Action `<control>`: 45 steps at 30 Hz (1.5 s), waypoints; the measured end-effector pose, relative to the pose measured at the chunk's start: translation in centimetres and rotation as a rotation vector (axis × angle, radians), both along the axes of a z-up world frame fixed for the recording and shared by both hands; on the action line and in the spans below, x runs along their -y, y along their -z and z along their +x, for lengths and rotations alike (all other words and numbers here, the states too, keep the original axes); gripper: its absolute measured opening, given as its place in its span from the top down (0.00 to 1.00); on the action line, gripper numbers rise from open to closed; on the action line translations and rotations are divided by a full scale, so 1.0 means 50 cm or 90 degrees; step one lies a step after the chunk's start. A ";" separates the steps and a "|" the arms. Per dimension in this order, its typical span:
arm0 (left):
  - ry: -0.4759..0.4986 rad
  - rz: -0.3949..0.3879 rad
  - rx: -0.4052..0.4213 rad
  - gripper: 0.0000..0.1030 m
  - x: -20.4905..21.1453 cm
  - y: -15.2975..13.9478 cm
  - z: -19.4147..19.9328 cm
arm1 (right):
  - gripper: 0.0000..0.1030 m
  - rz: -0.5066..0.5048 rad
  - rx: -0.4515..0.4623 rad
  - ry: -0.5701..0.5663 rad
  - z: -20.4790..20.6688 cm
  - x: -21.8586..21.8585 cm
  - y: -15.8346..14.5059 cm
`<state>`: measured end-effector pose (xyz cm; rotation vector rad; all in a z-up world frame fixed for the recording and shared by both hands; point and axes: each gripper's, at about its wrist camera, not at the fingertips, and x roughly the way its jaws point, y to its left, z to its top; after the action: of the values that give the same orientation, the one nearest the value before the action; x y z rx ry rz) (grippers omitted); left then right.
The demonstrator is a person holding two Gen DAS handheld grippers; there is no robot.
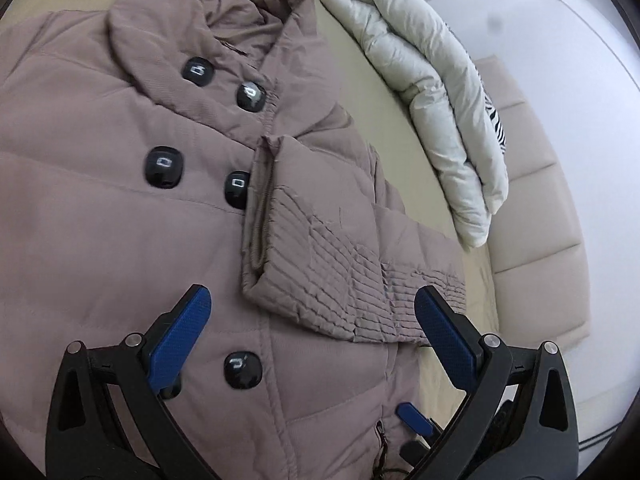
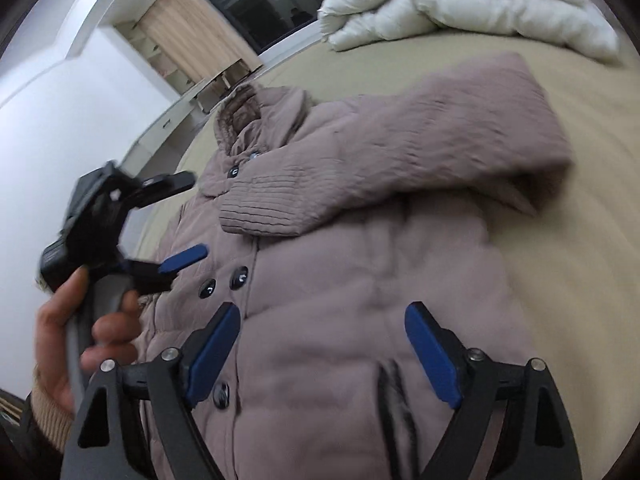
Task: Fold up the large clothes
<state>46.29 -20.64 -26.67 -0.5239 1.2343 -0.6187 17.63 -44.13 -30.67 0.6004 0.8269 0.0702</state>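
A mauve padded coat (image 1: 100, 208) with black buttons (image 1: 163, 167) lies face up on a beige bed (image 1: 384, 92). One sleeve (image 1: 336, 264) is folded across its chest, cuff near the buttons. My left gripper (image 1: 312, 300) is open and empty just above the coat's front, below the sleeve. In the right wrist view the coat (image 2: 360, 300) and folded sleeve (image 2: 400, 160) show again; my right gripper (image 2: 322, 316) is open and empty over the coat's lower front. The left gripper (image 2: 188, 216) shows there at the left, held in a hand, open.
A folded white duvet (image 1: 432, 92) lies on the bed beyond the coat, also in the right wrist view (image 2: 460, 0). A cream padded headboard (image 1: 536, 216) runs along the bed's right side. A wardrobe and dark window (image 2: 264, 4) stand behind.
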 end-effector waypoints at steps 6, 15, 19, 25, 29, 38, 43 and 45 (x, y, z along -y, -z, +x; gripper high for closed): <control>0.019 0.034 -0.046 0.77 0.075 0.063 0.043 | 0.16 0.048 0.010 0.023 -0.049 0.052 -0.001; -0.098 0.024 0.049 0.83 -0.082 -0.026 0.042 | 0.16 0.211 0.041 0.099 -0.030 0.115 0.010; -0.191 0.007 0.054 0.83 -0.214 -0.039 0.054 | 0.15 0.418 0.025 0.177 0.001 0.155 0.062; -0.293 0.004 0.061 0.83 -0.355 -0.030 0.043 | 0.08 0.525 0.036 0.226 0.069 0.146 0.075; -0.311 0.006 0.056 0.83 -0.431 -0.014 0.024 | 0.09 0.502 0.043 0.180 0.117 0.110 0.040; -0.347 0.024 0.042 0.83 -0.462 0.025 0.002 | 0.17 0.475 0.003 0.210 0.235 0.139 0.091; -0.316 0.046 0.029 0.83 -0.429 0.063 -0.013 | 0.29 0.576 0.038 0.275 0.205 0.246 0.151; -0.313 0.046 0.022 0.83 -0.424 0.073 -0.017 | 0.36 0.598 0.036 0.254 0.200 0.258 0.180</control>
<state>45.42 0.56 -30.34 -0.7214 1.0386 -0.1661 27.64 -57.04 -39.68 1.6294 0.5728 0.1103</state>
